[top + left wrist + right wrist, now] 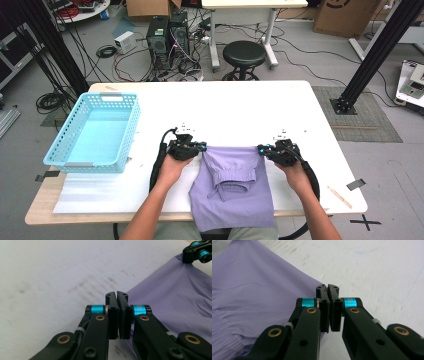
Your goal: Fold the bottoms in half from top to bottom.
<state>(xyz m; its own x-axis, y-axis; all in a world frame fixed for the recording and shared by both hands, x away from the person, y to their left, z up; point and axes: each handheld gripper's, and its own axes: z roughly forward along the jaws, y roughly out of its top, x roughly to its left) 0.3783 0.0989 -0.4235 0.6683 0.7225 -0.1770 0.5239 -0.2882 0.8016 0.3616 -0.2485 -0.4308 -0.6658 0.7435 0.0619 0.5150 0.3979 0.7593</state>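
Two hand-held grippers clenched on lilac garment's far corners | left hand-held gripper [201, 148] at left corner, right hand-held gripper [261, 149] at right | lilac garment [235, 187] spread on white tabletop [240, 107], near edge overhanging | blue basket [95, 131] well left

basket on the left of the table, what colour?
Light blue basket with perforated walls; the high view shows it best.

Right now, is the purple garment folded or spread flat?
Folded: the purple garment has its far part doubled back over itself, elastic waistband on top, with each tool at a far corner.
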